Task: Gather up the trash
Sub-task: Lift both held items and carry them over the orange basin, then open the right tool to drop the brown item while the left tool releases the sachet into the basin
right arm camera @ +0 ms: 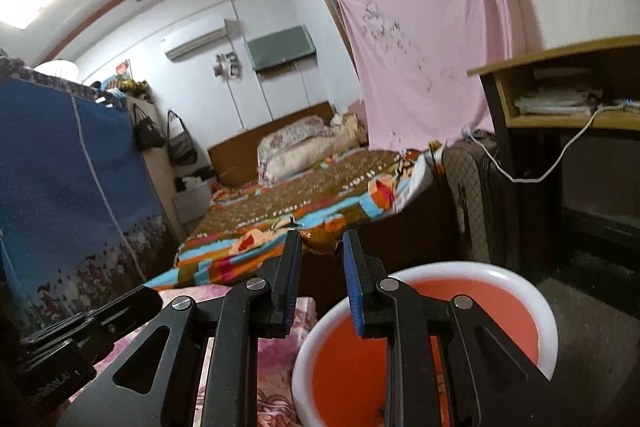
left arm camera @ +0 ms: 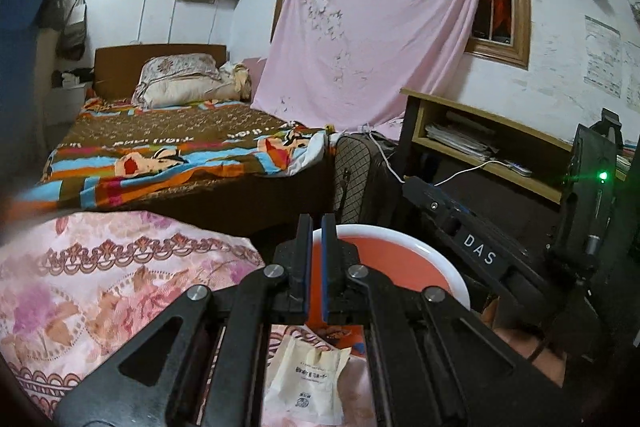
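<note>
1. We are reading the right gripper [right arm camera: 322, 251] as narrowly parted, with a crumpled brown-orange scrap [right arm camera: 320, 241] pinched at its tips. The pads appear to be pressing on it, though the scrap is small and its exact kind is hard to tell.
2. We are seeing the left gripper [left arm camera: 316, 227] fully closed, pads nearly together, with nothing between them.
3. The key relation: the bin [right arm camera: 536, 311], white-rimmed and orange inside, is lying just to the right of and below the right gripper's tips. The scrap is hanging above the bedside gap, not yet over the bin's mouth. We are judging that the coming move is a short shift rightward so the scrap clears the rim before release.
4. Bin contents: the orange interior is looking almost bare in both views; one small dark speck is showing near the bottom in the right wrist view, too small to identify.
5. Second piece of trash: a cream paper wrapper [left arm camera: 306, 383] with printed text is lying flat on the pink patterned cloth [left arm camera: 100, 287], directly beneath the left gripper's linkage and just beside the bin's near rim. Its long axis is running roughly along the gripper's pointing direction.
6. The left gripper is the nearer one to the wrapper; we are judging it would need to open and tip downward to reach it.
7. Risk as we are judging it: a light scrap could drift or catch on the rim if released early.
</note>
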Available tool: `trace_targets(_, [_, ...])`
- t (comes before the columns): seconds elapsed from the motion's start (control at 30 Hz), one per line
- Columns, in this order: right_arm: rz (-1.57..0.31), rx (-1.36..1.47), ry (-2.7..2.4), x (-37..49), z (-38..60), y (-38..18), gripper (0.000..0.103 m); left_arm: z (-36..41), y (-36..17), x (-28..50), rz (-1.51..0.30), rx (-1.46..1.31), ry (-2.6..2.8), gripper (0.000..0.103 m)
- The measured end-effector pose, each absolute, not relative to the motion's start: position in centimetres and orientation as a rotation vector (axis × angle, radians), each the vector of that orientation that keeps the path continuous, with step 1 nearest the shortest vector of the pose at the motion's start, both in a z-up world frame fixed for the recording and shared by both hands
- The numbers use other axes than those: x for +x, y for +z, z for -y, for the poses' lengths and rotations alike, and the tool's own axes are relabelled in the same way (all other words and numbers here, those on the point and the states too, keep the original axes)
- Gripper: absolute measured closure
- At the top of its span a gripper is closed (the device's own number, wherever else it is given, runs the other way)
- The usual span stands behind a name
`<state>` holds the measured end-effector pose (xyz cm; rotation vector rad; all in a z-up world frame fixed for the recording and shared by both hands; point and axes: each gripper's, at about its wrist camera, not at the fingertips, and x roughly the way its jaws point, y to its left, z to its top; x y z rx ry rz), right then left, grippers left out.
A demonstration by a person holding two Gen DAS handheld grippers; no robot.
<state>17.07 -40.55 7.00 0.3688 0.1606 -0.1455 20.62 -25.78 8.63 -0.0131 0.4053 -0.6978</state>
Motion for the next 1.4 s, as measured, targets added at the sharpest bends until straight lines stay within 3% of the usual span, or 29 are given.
trace_targets(0.17, [-0.201,0.381,-0.148,17.5,40.5,6.5,0.083,25.2,8.3,21.1,-0.426,-0.042,-0.674,0.103])
trace_targets(0.23, [-0.224,0.386,-0.153,17.7,40.3,6.3,0.077,24.9,8.2,21.2,-0.436,-0.044,-0.655,0.103])
trace_targets(0.27, [-0.230,0.388,-0.153,17.9,40.4,6.2,0.066,24.8,8.2,21.3,-0.439,-0.046,-0.649,0.103])
trace_targets(0.3, [-0.238,0.392,-0.155,18.0,40.4,6.1,0.057,24.7,8.2,21.3,-0.442,-0.052,-0.642,0.096])
trace_targets(0.33, [-0.239,0.396,-0.154,18.0,40.3,6.0,0.057,24.4,8.2,21.4,-0.443,-0.065,-0.635,0.089])
trace_targets(0.53, [-0.252,0.385,-0.161,18.1,40.0,5.6,0.055,23.0,8.2,21.9,-0.438,-0.095,-0.586,0.071])
trace_targets(0.73, [-0.263,0.376,-0.181,18.3,39.9,5.7,0.051,22.2,7.5,22.3,-0.483,-0.093,-0.572,0.061])
trace_targets(0.87, [-0.263,0.395,-0.197,18.2,40.4,5.8,0.032,21.9,6.2,22.2,-0.554,-0.074,-0.588,0.061])
trace_targets(1.0, [-0.278,0.396,-0.194,18.2,40.8,5.8,0.020,22.0,4.8,21.6,-0.634,-0.050,-0.629,0.061])
trace_targets(1.17, [-0.326,0.362,-0.191,18.3,41.0,5.9,0.015,23.0,3.5,20.9,-0.736,0.020,-0.674,0.064])
trace_targets(1.4, [-0.483,0.225,-0.165,17.3,40.4,5.1,0.013,24.4,1.6,20.8,-0.852,0.104,-0.688,0.078])
